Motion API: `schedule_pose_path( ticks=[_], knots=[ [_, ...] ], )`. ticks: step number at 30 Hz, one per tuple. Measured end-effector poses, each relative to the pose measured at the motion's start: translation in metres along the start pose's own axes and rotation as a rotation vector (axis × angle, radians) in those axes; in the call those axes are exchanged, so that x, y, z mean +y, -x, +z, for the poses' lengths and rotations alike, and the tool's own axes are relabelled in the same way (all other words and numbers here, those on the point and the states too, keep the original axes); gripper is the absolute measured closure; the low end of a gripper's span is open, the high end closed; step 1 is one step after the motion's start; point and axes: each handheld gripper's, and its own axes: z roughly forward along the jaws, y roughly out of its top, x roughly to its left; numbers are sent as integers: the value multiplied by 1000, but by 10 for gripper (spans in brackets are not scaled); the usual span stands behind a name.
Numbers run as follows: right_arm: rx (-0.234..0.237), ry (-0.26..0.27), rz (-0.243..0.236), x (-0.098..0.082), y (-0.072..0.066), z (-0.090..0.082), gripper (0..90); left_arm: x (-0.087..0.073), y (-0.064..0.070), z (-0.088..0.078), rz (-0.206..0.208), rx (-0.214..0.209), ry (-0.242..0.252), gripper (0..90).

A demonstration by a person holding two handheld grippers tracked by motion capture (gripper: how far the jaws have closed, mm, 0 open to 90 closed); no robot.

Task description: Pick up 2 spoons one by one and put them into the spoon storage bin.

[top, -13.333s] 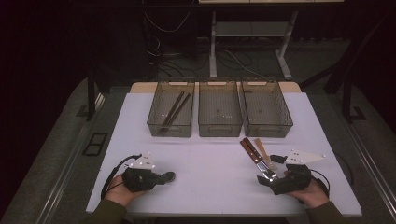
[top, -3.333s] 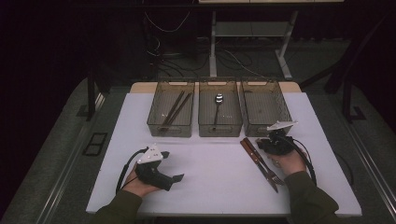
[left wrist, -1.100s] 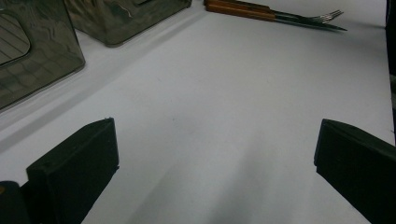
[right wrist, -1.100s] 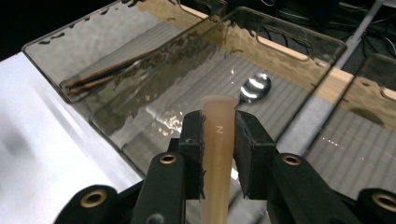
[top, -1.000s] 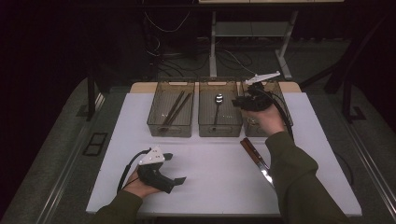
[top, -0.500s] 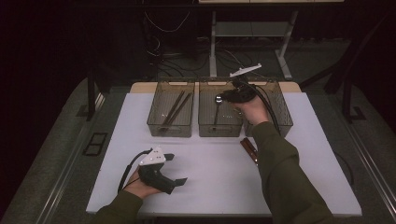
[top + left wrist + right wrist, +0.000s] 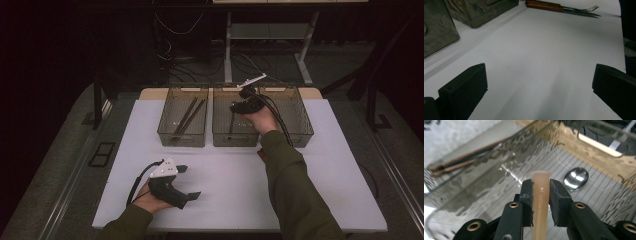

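Note:
My right gripper (image 7: 236, 106) hangs over the middle clear bin (image 7: 235, 139), shut on the pale tan handle (image 7: 540, 195) of a utensil whose far end is hidden below the jaws. Inside that bin lies a shiny spoon bowl (image 7: 576, 179). The left bin (image 7: 184, 135) holds dark chopsticks (image 7: 188, 116). My left gripper (image 7: 190, 182) rests low on the white table near the front, jaws wide apart with nothing between them (image 7: 539, 82). A fork and a knife with brown handles (image 7: 549, 5) lie farther along the table in the left gripper view.
A third clear bin (image 7: 301, 131) stands to the right of the middle one. The person's right sleeve (image 7: 295, 195) crosses the table from front to bins. Cables trail from both grippers. The table's back edge lies just behind the bins.
The right gripper has moved left from above the right bin to above the middle bin and come down a little, still holding the tan handle. The left gripper has stayed put.

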Motion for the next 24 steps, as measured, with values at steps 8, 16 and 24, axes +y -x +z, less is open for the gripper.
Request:
schedule_pose_path(
  ticks=[8, 16, 24],
  knots=[
    [-15, -95, -11, -6, -4, 15, 734, 0, 0, 0, -4, -8, -4, 0],
    [-3, -125, 19, -7, -4, 12, 561, 0, 0, 1, -5, -9, -4, 0],
    [35, -48, 22, -7, -6, -6, 486, 0, 1, 0, -6, -10, -5, 0]
  ],
)
